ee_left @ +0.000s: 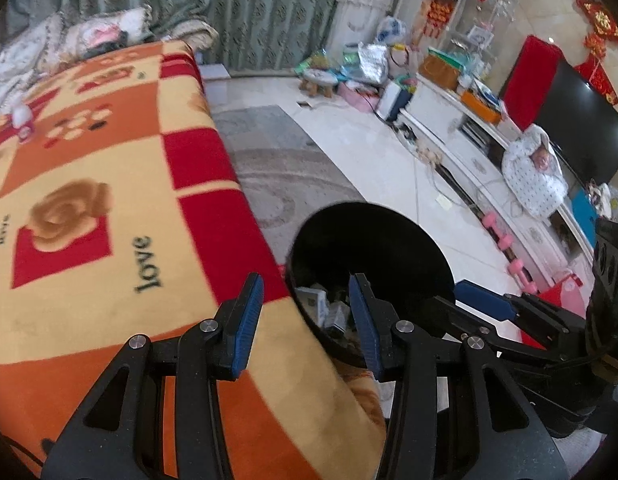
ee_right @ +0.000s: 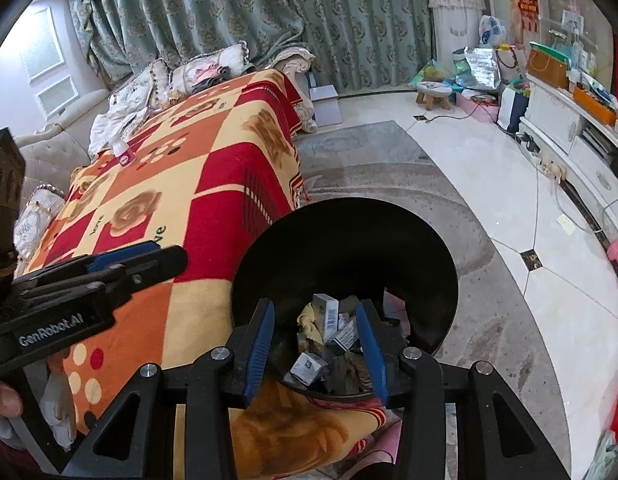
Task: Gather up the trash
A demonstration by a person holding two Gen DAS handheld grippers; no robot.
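Note:
A black round trash bin (ee_left: 369,248) stands on the floor at the edge of a table covered with a red, orange and yellow blanket (ee_left: 109,208). The bin (ee_right: 345,248) holds small cardboard boxes (ee_right: 329,316) and crumpled scraps. My left gripper (ee_left: 305,320) is open and empty, hovering over the blanket edge beside the bin. My right gripper (ee_right: 315,340) is open and empty, right above the bin's mouth. The right gripper shows in the left wrist view (ee_left: 485,300), and the left one in the right wrist view (ee_right: 121,264). A small white bottle with a pink label (ee_right: 123,154) lies far back on the blanket.
A sofa with cushions (ee_right: 161,76) sits behind the table. A grey rug (ee_right: 389,168) and white tiled floor (ee_right: 509,184) lie to the right. A white TV cabinet (ee_left: 469,152) with a TV (ee_left: 581,124), bags, a small stool (ee_right: 433,94) and pink dumbbells (ee_left: 505,240) line the right wall.

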